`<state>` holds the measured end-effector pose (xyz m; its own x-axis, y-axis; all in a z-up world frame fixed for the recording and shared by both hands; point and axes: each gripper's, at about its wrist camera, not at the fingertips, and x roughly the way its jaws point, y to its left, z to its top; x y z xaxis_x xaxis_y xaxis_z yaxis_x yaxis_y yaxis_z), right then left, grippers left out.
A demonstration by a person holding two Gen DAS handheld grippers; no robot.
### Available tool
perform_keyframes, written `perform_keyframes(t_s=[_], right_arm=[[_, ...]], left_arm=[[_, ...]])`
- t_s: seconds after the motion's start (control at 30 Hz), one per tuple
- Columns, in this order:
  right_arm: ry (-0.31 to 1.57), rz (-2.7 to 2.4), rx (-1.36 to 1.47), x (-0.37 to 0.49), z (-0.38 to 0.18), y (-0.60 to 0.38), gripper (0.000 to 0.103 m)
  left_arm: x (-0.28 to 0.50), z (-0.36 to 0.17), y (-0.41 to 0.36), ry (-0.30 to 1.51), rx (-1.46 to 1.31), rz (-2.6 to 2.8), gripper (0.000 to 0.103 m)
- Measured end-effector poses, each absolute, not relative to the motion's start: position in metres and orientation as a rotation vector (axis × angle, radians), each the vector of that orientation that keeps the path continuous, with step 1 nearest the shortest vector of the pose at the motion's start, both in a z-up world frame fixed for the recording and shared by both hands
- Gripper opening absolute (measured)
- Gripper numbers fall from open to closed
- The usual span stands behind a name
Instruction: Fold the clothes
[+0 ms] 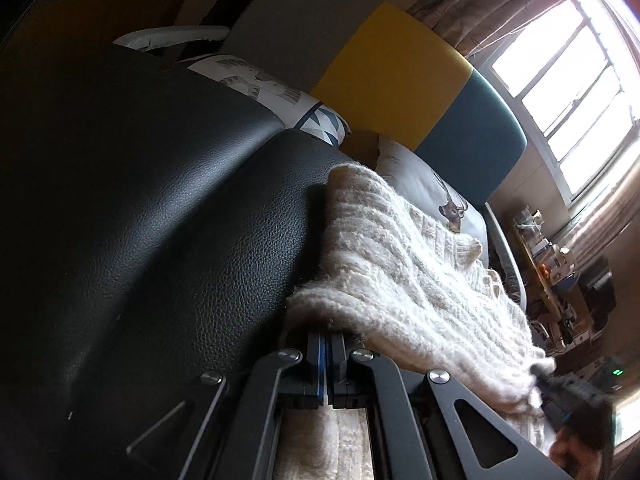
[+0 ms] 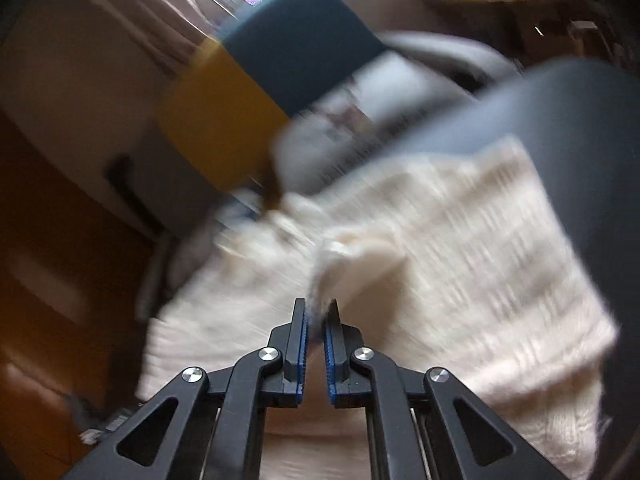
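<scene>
One garment is under work: a cream knitted sweater point(image 1: 400, 264), laid across the black leather seat point(image 1: 140, 200) of a sofa, with patterned cushions point(image 1: 432, 196) behind it against a backrest of grey, yellow and teal panels point(image 1: 392, 80).

The left gripper point(image 1: 326, 340) is seen clenched, its blue pads pressed together at the near edge of the sweater; knit is pinched there, and more of it hangs beneath the frame. The right gripper point(image 2: 316, 316) is likewise clamped on fabric — a bunched fold of the same sweater stands up between its fingertips. In the left wrist view this second tool is visible at the lower right, at the far end of the garment. The right wrist view is blurred, so fine detail of the grip cannot be confirmed.

Progress is judged as early to middle. The sweater is held at two points along one edge and appears doubled over in part, with a thick rolled edge showing; no compact, squared bundle is yet formed. Remaining, by judgement: the held edge is to be laid down, smoothed, and at least one further fold made. Whether other clothes await cannot be told.
</scene>
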<state>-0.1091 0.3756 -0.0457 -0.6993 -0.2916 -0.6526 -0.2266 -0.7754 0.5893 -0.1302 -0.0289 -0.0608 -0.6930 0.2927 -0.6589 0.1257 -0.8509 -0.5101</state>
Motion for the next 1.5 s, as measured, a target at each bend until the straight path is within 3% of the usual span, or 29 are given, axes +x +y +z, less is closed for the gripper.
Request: perform_keyframes(t_s=[0.27,0.4,0.6,0.77,0.9,1.0,1.1,1.17,1.23,1.3,1.5], right_arm=[[-1.0,-2.693,1.208,-0.105,-0.062,0.378,0.005],[-0.927,-2.726,1.262,-0.099,-0.046,0.379,0.015],[-0.469,-2.912,1.115,-0.079,0.002,0.348,0.018],[-0.272,-2.865,1.153,-0.094,0.001,0.318,0.018],[-0.289,-2.803,1.195,-0.104,-0.012,0.307,0.018],[-0.207,-2.765,1.24,-0.116,-0.023,0.295,0.018],[-0.115,-2.747,1.28,-0.128,-0.034,0.287,0.017],[-0.118,-2.754,1.292,-0.133,-0.042,0.287,0.016],[-0.136,-2.782,1.279,-0.132,-0.046,0.288,0.016],[-0.159,-2.802,1.275,-0.13,-0.049,0.289,0.016],[-0.182,-2.783,1.29,-0.131,-0.041,0.293,0.016]], left_arm=[[-0.12,-0.053,-0.026,-0.708,-1.283,2.664,0.003],[-0.082,-0.034,-0.029,-0.547,-1.295,2.695,0.003],[-0.074,-0.003,-0.019,-0.411,-1.122,2.78,0.009],[-0.122,0.001,0.039,-0.109,-1.078,2.758,0.01],[-0.163,-0.027,0.072,0.31,-1.212,2.799,0.012],[-0.168,-0.045,0.058,0.403,-1.275,2.893,0.014],[-0.165,-0.048,0.042,0.366,-1.298,2.981,0.024],[-0.164,-0.049,0.031,0.317,-1.322,3.031,0.055],[-0.17,-0.051,0.017,0.194,-1.36,3.033,0.066],[-0.175,-0.054,0.006,0.08,-1.389,3.018,0.068],[-0.167,-0.044,0.006,-0.021,-1.359,2.96,0.069]])
